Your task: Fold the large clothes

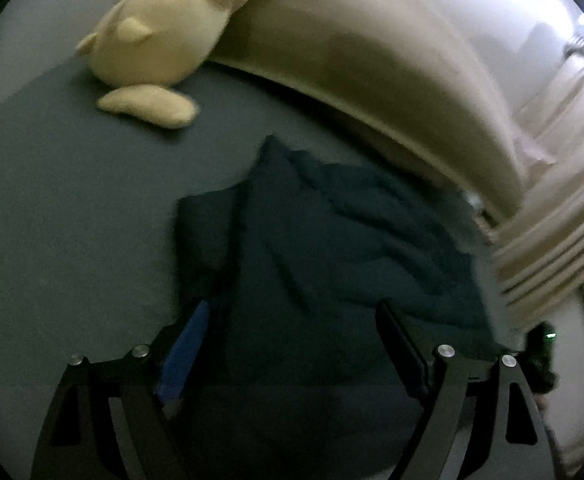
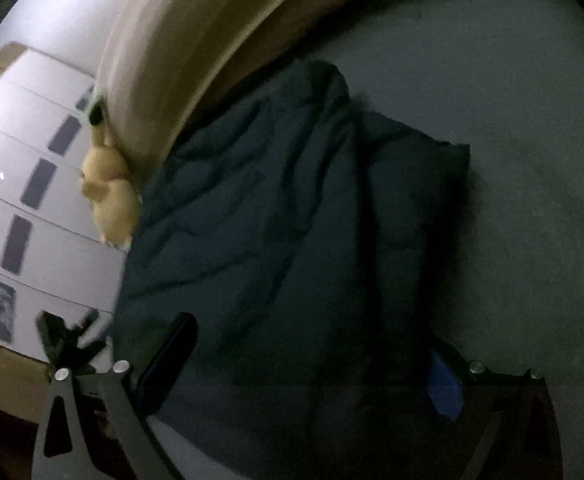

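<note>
Left hand-held gripper (image 1: 292,316): we see its jaws spread wide over the dark garment, pads not pressing on it, released.
Right hand-held gripper (image 2: 312,344): we see its jaws wide astride the same cloth; the pads look clear of it, released.
Dark garment (image 1: 332,248): we find it lying rumpled and partly folded on the grey bed surface (image 1: 72,208), just beside the cream headboard (image 1: 372,80).
Yellow plush toy (image 1: 164,36): we see it at the far left, leaning against the headboard, well apart from the garment.
</note>
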`<state>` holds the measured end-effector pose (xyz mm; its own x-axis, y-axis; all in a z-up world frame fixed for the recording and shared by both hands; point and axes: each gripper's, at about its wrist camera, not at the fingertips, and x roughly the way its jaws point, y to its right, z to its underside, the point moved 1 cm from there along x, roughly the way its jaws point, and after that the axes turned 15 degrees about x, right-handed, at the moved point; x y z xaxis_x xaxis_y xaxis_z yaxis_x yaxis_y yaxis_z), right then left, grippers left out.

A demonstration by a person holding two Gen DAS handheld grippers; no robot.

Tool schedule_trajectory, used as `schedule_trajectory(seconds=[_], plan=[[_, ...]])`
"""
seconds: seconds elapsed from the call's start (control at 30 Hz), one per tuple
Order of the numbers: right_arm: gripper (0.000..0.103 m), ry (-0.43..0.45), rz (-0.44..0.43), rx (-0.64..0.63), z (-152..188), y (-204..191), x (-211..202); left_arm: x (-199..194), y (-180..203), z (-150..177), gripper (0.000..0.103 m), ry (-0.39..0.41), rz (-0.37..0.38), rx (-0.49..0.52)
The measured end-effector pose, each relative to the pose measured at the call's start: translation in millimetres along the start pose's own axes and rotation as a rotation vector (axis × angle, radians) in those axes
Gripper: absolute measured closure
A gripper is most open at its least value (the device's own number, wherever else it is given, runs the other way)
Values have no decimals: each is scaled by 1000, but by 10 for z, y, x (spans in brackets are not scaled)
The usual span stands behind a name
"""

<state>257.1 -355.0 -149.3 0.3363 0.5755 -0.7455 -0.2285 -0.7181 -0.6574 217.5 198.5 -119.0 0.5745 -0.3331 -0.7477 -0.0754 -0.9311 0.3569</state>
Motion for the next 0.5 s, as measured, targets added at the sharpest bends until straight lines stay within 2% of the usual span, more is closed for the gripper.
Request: schedule_trajectory(seconds=[0.03,0.07,0.17,0.23,0.3,0.33,0.37,0.4,0.43,0.47,0.5], plan=[[10,0,-4,33,-30,50,36,98,-33,15,18,-42,-4,-14],[20,5,-12,51,-44,64,39,218,-72,39,18,-85,0,-34],[32,4,10,18,-30,-39,82,331,-37,54,21,-103,6,-7],[33,-14,54,-28,-42,-96,165,408,3,46,32,-116,-3,27],[33,-25,44,10,-114,-75,226,517,-2,29,37,-137,-8,30],[33,-21,45,22,-147,-87,249,540,-5,12,44,-146,-9,23],[39,-17,59,13,-154,-122,264,547,12,-12,49,-156,-14,19],[56,-22,74,-15,-140,-201,288,522,62,-31,61,-165,-21,20],[62,-21,94,-36,-118,-284,295,496,125,-72,70,-171,-42,36],[73,-14,125,-64,-95,-400,275,460,210,-106,75,-171,-73,59],[77,-1,156,-96,-72,-543,222,410,298,-145,83,-164,-98,83]])
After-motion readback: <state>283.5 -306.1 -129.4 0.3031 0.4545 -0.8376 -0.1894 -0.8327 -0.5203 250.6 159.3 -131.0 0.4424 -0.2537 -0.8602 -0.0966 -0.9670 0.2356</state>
